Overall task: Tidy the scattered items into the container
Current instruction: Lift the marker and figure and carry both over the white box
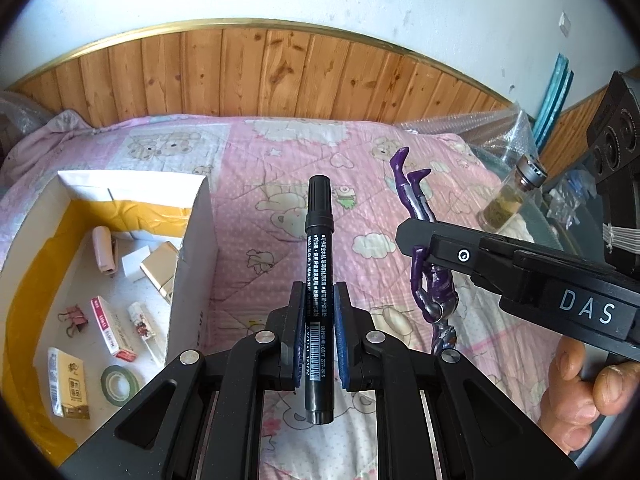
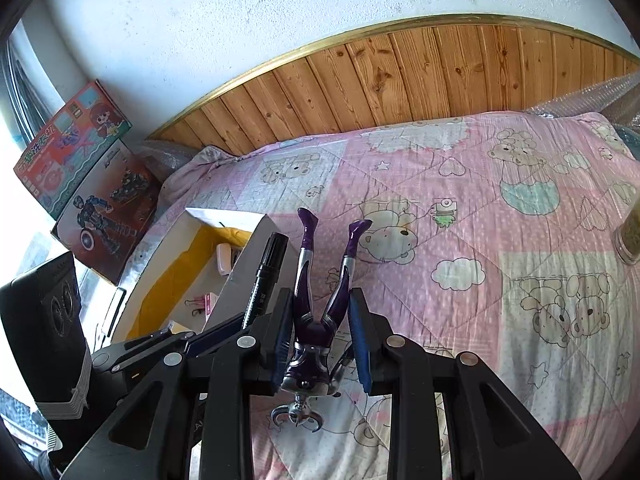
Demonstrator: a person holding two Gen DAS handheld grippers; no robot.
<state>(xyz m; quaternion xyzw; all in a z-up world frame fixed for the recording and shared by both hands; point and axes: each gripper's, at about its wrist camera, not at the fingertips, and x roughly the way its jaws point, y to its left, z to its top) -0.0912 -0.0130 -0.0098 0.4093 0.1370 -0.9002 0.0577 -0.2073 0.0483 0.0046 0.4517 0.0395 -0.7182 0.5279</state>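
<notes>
- The left gripper (image 1: 318, 312) is clamped on a black marker (image 1: 318, 280); its blue pads press the barrel from both sides.
- The marker stands along the fingers, cap end out beyond the tips, butt end hanging back between the gripper's arms.
- The right gripper (image 2: 322, 332) is closed on a purple figure (image 2: 316, 320), pads gripping its torso with the jaws partly apart around it.
- The figure is upside down: legs stick out past the fingertips, horned head hangs below the pads.
- Both grippers point down at a slant over a pink quilt (image 1: 360, 200) and are clear of it.
- In the left view the right gripper (image 1: 416, 240) comes in from the right edge, with fingers of the person's hand (image 1: 576, 392) curled under its handle.
- In the right view the left gripper's tips and the marker (image 2: 266, 276) sit just left of the figure, in front of the box wall.
- The box (image 1: 196, 248), white-walled and lined in yellow, lies on the quilt left of both grippers.
- Inside it are a tape roll (image 1: 120, 384), a binder clip (image 1: 74, 318), small packets and a tissue pack (image 1: 68, 384).
- A glass jar (image 1: 508, 196) stands to the right, well apart from the box.
</notes>
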